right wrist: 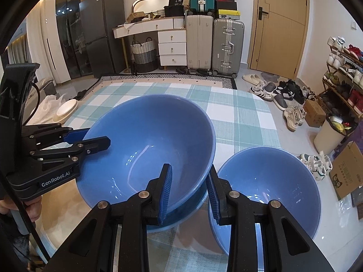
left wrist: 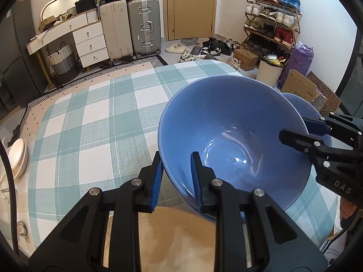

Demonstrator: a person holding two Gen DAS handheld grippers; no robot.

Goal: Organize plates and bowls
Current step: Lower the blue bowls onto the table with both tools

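Note:
A large blue bowl point(left wrist: 233, 136) point(right wrist: 149, 149) sits nested in a second blue bowl of like size point(right wrist: 181, 213) on the checked tablecloth. My left gripper point(left wrist: 177, 176) straddles its near rim, one finger outside and one inside, with a gap at the outer pad. My right gripper point(right wrist: 189, 190) straddles the opposite rim in the same way, its jaws apart; it shows in the left wrist view point(left wrist: 295, 133). A smaller blue bowl point(right wrist: 267, 190) stands just right of the large one.
A cream plate stack point(left wrist: 19, 156) point(right wrist: 67, 108) lies at the table's far left edge. The green and white checked cloth point(left wrist: 102, 117) covers the table. Suitcases point(left wrist: 145, 27), a drawer unit, a shoe rack point(left wrist: 272, 22) and boxes stand beyond.

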